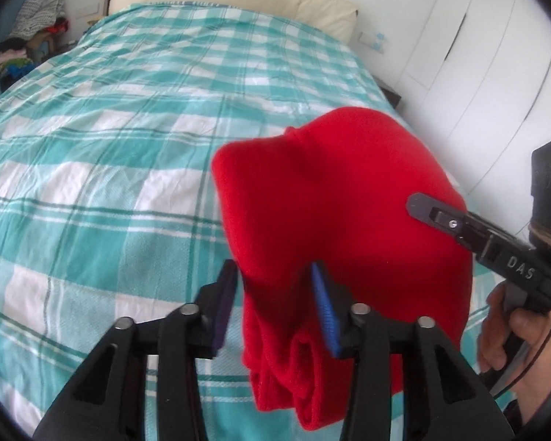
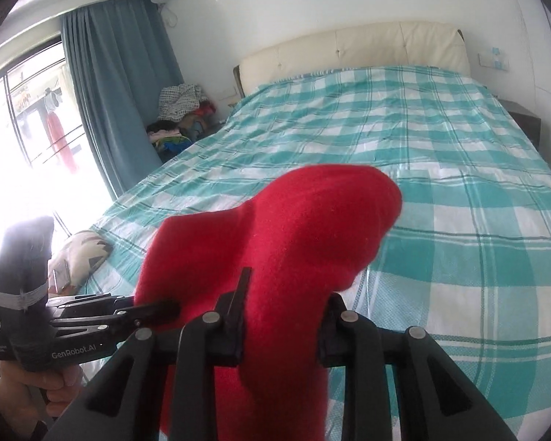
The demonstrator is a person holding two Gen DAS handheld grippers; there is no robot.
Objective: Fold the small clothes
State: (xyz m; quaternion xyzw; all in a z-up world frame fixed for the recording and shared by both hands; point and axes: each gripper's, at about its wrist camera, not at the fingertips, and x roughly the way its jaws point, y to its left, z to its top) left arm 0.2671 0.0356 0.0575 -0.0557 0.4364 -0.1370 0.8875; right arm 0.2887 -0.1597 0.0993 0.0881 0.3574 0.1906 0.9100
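— Right tongs (image 2: pixel 281 316) clamp the red garment (image 2: pixel 275 242); left tongs (image 1: pixel 275 305) straddle its rolled edge, gap showing.
— It's up above the bed (image 1: pixel 92 147), hanging lengthwise downward between both tongs.

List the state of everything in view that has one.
red garment: bunched, held up in the air.
left gripper: open, red garment hanging between its fingers.
right gripper: shut on the red garment.
bedspread: spread out, wrinkled.
curtain: pulled aside.
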